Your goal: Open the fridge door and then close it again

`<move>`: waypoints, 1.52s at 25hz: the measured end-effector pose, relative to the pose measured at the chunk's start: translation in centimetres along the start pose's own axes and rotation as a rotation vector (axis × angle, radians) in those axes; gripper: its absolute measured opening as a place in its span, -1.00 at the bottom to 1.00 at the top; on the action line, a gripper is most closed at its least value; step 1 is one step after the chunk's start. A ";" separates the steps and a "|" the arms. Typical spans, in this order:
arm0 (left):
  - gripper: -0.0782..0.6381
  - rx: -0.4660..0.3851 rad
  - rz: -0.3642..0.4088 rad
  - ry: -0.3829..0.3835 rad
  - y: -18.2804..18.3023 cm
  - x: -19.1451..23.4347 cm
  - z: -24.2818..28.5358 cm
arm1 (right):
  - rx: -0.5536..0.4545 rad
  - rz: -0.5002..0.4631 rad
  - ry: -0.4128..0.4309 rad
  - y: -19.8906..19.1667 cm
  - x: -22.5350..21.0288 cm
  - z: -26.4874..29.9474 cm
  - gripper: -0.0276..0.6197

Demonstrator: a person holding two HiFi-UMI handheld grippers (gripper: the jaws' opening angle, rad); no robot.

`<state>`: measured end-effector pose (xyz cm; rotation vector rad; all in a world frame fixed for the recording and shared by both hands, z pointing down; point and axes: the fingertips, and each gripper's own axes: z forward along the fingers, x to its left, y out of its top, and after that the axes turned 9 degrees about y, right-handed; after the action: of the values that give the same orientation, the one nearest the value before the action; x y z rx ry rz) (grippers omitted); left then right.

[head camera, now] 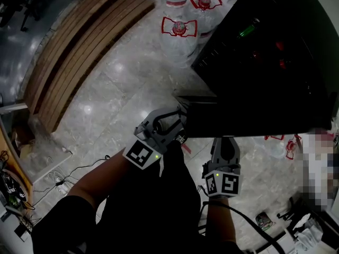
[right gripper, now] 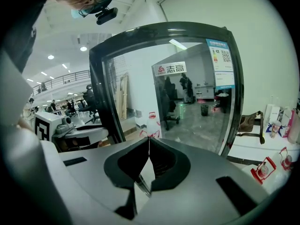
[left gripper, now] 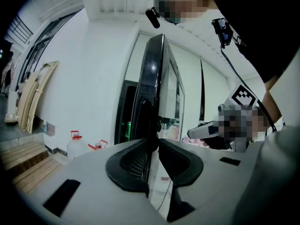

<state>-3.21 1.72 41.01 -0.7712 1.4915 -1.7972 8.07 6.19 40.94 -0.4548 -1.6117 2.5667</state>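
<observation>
- The fridge door point(head camera: 254, 118) is seen standing partly open. Its free upright edge is turned toward the person, and its hinge side lies away to the right in the head view.
- The left tool point(head camera: 177, 118) is clamped on that free edge. In the left gripper view the door point(left gripper: 152, 78) is seen edge-on, running straight up from between the pressed jaws, with the fridge's inside to its left.
- The right tool point(head camera: 225, 142) is held with its jaws together and nothing between them. It is pointed at the door's outer glass face point(right gripper: 187, 88); whether it touches cannot be told.
- The coming swing is judged to turn on the left tool's hold: the edge is upright, so the door must be carried sideways about the hinge.
- The right tool is judged nearer for a push on the glass.
</observation>
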 end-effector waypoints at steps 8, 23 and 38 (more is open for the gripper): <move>-0.53 0.010 -0.121 0.087 -0.1 3.2 2.7 | 0.011 0.015 -0.006 -0.6 -1.1 0.7 -0.87; -0.49 -0.036 -0.079 -0.006 1.3 10.1 13.0 | 0.037 0.049 -0.058 -1.3 -6.2 2.1 -0.87; -0.46 -0.074 -0.074 -0.017 2.7 13.3 20.9 | 0.018 0.071 -0.110 -0.2 -9.1 2.7 -0.87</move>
<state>5.62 -21.57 42.23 -0.8861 1.5441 -1.7932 15.97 1.92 44.13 -0.3828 -1.6339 2.7004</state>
